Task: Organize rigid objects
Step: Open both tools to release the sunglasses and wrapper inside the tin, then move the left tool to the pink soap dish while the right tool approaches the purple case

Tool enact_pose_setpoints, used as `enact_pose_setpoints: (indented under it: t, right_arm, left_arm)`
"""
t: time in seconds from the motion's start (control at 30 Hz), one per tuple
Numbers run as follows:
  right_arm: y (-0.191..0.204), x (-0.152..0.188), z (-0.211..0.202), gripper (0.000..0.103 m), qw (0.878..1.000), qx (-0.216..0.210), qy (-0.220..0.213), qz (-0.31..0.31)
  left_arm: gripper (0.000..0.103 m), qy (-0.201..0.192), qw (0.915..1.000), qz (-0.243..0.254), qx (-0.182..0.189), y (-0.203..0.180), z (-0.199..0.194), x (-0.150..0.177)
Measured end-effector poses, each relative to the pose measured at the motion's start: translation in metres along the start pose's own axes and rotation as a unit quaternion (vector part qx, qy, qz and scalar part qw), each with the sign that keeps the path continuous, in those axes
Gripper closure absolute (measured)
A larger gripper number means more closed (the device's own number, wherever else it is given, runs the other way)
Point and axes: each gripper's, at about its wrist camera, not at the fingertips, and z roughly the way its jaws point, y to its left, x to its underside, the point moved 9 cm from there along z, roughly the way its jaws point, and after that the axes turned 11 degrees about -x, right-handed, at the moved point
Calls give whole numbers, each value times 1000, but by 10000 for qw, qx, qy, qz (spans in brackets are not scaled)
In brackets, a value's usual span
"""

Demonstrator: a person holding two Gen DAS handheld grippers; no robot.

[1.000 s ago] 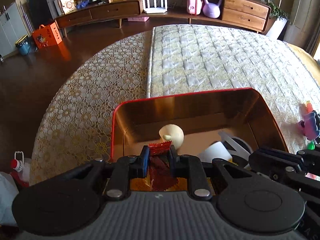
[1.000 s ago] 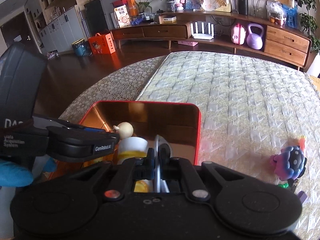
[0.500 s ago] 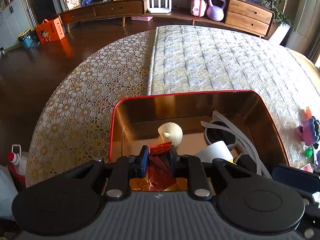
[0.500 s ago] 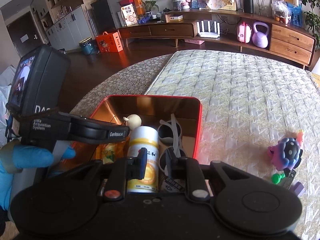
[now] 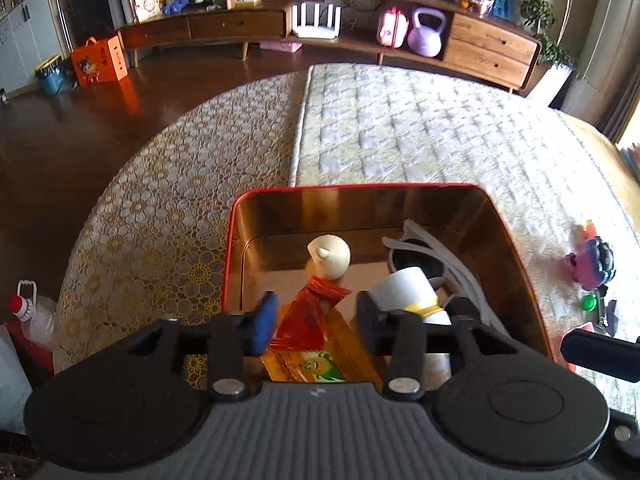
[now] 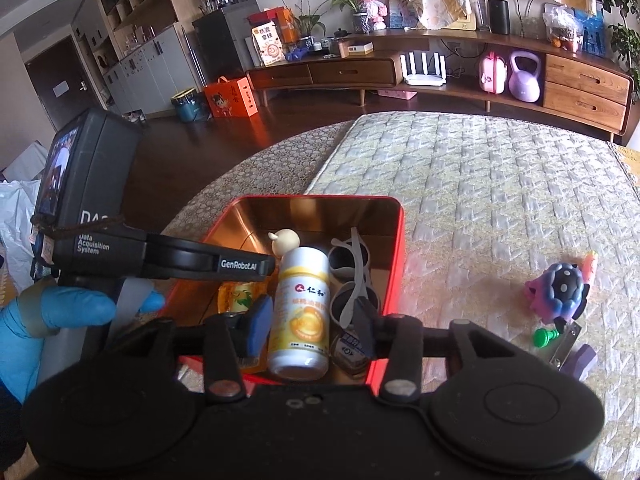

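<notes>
A red tin (image 5: 360,187) with a golden inside sits on the bed. It holds a cream round figure (image 5: 329,256), a red snack packet (image 5: 326,290), a white bottle (image 5: 404,288), grey sunglasses (image 5: 424,248) and a yellow corn packet (image 5: 320,366). My left gripper (image 5: 316,320) hovers over the tin's near end. Its jaws are opening, with the red packet lying loose below them. My right gripper (image 6: 312,320) hangs above the tin (image 6: 320,198) with its jaws opening too. The white bottle (image 6: 300,304) and the sunglasses (image 6: 352,268) lie under it, untouched.
A purple spotted toy (image 6: 560,288), a green piece (image 6: 542,336) and a purple block (image 6: 580,360) lie on the quilted mattress right of the tin. A blue-gloved hand (image 6: 48,312) holds the left gripper body (image 6: 100,200). A small glass bottle (image 6: 350,350) lies in the tin's near corner.
The left jaws have opened off the red packet, which now rests in the tin. The right jaws let go of the sunglasses and opened. Both grippers have drawn back a little.
</notes>
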Motion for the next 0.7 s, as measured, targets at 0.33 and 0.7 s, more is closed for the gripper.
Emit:
enact_pose_setpoints:
  t: [0.33, 0.7]
  right_arm:
    - [2, 5, -36, 32, 9996, -96, -279, 29]
    - [-29, 17, -92, 2, 9972, 132, -730, 89]
  left_arm:
    - [44, -349, 9993, 16, 113, -7, -36, 4]
    - [28, -668, 9970, 42, 384, -28, -73, 11]
